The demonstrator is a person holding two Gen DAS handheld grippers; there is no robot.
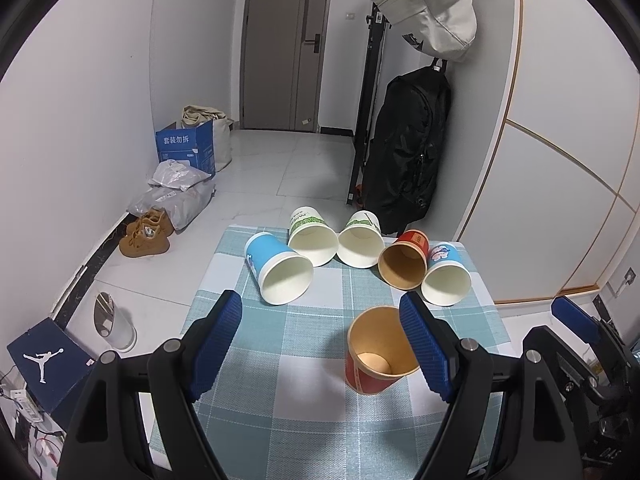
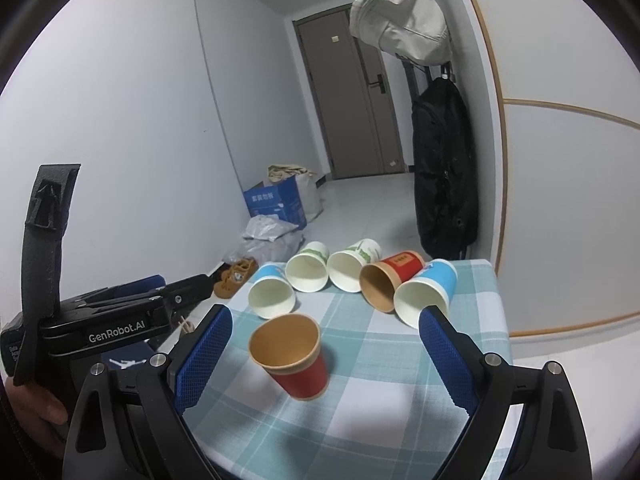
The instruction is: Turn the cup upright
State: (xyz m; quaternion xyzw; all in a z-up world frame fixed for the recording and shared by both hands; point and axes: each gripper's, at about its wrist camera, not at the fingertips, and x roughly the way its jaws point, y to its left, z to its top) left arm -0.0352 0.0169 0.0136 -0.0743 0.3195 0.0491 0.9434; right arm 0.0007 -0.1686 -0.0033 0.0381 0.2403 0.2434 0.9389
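Note:
A red paper cup (image 1: 378, 354) stands upright on the checked cloth, its brown inside showing; it also shows in the right wrist view (image 2: 294, 354). Several cups lie on their sides in a row behind it, mouths toward me: a blue one (image 1: 280, 268), two green-and-white ones (image 1: 312, 238) (image 1: 360, 240), a red one (image 1: 404, 260) and a blue floral one (image 1: 446, 276). My left gripper (image 1: 322, 344) is open and empty, its right finger just beside the upright cup. My right gripper (image 2: 324, 360) is open around the upright cup without touching it.
The small table (image 1: 280, 400) has a teal checked cloth and drops off on all sides. A black bag (image 1: 408, 152) hangs by the wall at the far right. Shoes (image 1: 146, 234), bags and a blue box (image 1: 186, 148) lie on the floor to the left.

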